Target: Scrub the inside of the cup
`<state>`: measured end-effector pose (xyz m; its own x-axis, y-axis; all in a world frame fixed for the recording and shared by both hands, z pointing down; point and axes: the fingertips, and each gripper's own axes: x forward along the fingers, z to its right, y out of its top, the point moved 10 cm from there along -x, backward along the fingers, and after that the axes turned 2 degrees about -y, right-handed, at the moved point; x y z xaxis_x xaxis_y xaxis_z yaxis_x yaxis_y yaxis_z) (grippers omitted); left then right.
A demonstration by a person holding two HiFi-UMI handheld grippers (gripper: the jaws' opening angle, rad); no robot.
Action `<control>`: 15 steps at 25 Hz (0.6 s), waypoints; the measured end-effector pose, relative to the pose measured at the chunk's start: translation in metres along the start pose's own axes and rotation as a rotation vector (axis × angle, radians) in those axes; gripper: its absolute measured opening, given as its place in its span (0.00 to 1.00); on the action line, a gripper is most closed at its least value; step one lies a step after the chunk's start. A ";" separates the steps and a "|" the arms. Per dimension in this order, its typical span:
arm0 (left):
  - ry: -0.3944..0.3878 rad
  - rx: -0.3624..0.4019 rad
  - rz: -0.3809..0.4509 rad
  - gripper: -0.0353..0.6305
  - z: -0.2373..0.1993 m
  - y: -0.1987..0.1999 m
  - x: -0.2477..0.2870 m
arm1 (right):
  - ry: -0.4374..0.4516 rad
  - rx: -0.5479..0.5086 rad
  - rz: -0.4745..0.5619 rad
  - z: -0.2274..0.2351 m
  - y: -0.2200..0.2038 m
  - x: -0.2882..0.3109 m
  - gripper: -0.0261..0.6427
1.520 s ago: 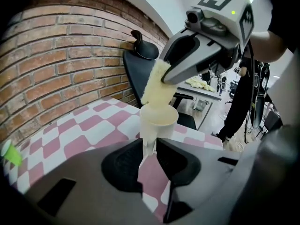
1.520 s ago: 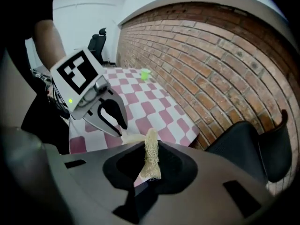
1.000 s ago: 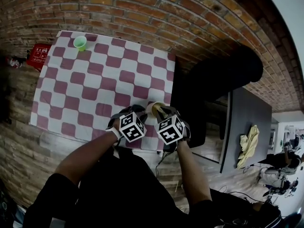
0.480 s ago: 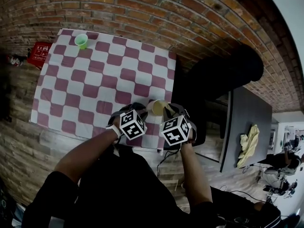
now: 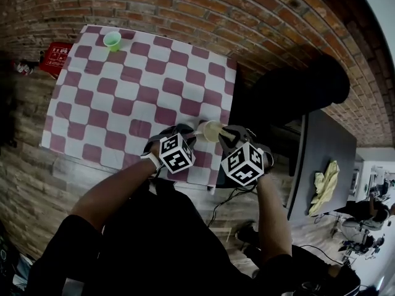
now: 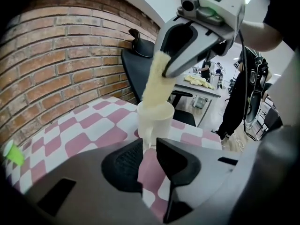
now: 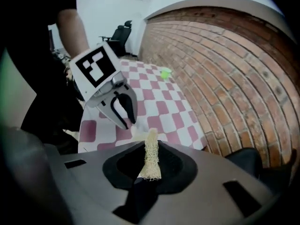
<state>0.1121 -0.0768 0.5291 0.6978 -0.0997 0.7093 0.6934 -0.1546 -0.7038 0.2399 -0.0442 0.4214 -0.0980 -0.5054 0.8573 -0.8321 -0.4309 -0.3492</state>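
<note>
A cream cup (image 5: pixel 212 130) stands near the front right corner of the checkered table (image 5: pixel 123 91). My left gripper (image 6: pixel 149 146) is shut on the cup's (image 6: pixel 155 121) handle, with the cup upright just beyond the jaws. From above, my right gripper (image 6: pixel 176 55) holds a yellow mesh sponge (image 6: pixel 157 78) whose lower end reaches into the cup's mouth. In the right gripper view the sponge (image 7: pixel 151 156) is pinched between the jaws of that gripper (image 7: pixel 151 149), and the left gripper (image 7: pixel 123 111) shows beyond it. In the head view both grippers meet at the cup, left (image 5: pixel 191 135) and right (image 5: pixel 225 135).
A small green cup (image 5: pixel 112 40) stands at the table's far left corner. A red object (image 5: pixel 58 55) lies beside that corner. A black chair (image 5: pixel 296 97) stands right of the table, then a dark desk (image 5: pixel 321 159) with a yellow cloth (image 5: pixel 325 187).
The right gripper has swung out to the right of the cup and tilted, still holding the sponge at the cup's mouth. The left gripper keeps its hold on the handle.
</note>
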 end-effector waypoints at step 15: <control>0.014 -0.008 0.004 0.20 0.006 -0.003 -0.009 | 0.280 0.352 -0.123 0.011 -0.009 0.060 0.15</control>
<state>0.1054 -0.0699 0.5247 0.6981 -0.1141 0.7068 0.6888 -0.1624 -0.7065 0.2477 -0.0791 0.4721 -0.1940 -0.2344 0.9526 -0.6156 -0.7270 -0.3043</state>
